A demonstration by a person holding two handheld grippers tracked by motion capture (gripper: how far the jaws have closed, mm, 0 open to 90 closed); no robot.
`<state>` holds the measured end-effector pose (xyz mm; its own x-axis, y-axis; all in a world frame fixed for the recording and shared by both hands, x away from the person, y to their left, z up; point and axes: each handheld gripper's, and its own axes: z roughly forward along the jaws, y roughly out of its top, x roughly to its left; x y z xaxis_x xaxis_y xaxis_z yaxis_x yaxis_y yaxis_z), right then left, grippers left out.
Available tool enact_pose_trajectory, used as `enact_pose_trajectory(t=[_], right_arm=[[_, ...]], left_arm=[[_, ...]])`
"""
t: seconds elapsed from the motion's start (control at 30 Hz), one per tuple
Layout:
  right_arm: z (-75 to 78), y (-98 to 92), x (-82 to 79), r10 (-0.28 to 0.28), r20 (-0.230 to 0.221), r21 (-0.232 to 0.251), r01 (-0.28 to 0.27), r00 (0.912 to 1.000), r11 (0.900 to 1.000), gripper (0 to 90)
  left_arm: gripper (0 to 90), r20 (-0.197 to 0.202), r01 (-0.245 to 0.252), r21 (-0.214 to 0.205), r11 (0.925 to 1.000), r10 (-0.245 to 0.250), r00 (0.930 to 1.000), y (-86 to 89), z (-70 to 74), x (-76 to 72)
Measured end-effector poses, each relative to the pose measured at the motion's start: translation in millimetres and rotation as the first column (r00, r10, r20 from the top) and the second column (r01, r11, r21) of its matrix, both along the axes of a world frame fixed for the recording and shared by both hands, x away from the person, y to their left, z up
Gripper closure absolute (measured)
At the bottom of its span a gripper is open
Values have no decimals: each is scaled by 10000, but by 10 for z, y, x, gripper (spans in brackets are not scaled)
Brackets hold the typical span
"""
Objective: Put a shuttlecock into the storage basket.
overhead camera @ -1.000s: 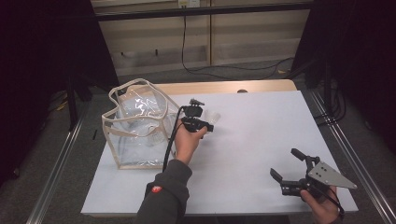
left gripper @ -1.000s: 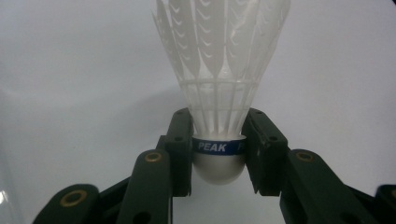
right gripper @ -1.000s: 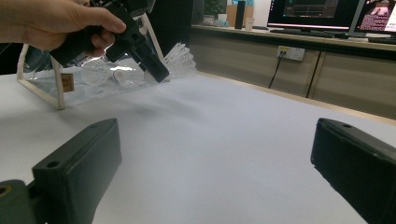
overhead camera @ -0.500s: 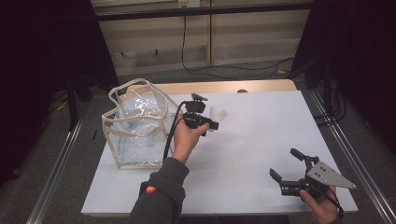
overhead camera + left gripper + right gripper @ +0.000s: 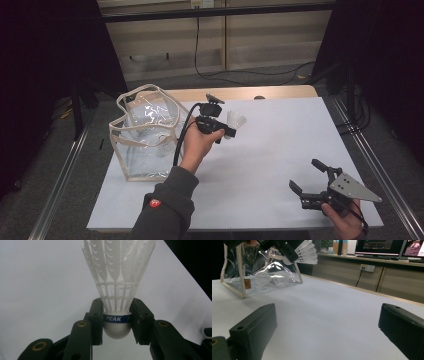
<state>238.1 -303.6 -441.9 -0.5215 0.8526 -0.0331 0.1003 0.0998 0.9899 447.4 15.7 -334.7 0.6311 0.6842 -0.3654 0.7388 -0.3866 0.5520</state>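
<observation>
A white feathered shuttlecock (image 5: 117,287) with a blue band at its cork is pinched between the pads of my left gripper (image 5: 117,323). In the high view that left gripper (image 5: 226,129) hovers above the white table with the shuttlecock (image 5: 236,121), just right of a clear plastic bag (image 5: 145,132) with beige trim. The bag (image 5: 262,272) holds other shuttlecocks, seen through its wall in the right gripper view. My right gripper (image 5: 310,181) rests low near the table's front right corner, jaws wide apart with nothing between them.
The white tabletop (image 5: 280,145) spreads between the two hands. A wooden strip (image 5: 280,92) edges the far side, with cables on the floor beyond. Metal rails (image 5: 60,180) run along both sides. Monitors (image 5: 377,246) stand on a counter in the right gripper view.
My left hand has risen with the shuttlecock held in the gripper, lifting away from the tabletop beside the bag. The right gripper has stayed where it was.
</observation>
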Motion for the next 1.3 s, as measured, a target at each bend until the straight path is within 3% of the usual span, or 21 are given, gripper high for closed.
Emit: enact_pose_trajectory(t=[0.4,0.5,1.3], right_arm=[[-4,-1,-2,-4,-26,-27,4,10000,10000,17],[-4,2,-1,2,-11,-23,-2,10000,10000,17],[-5,1,1,30,-3,-42,-30,10000,10000,17]], left_arm=[[655,-54,369,-110,9993,-369,9993,51,164,-11],[655,-31,427,53,9991,-427,9991,66,198,-12],[655,18,813,184,9965,-813,9967,173,421,-29]])
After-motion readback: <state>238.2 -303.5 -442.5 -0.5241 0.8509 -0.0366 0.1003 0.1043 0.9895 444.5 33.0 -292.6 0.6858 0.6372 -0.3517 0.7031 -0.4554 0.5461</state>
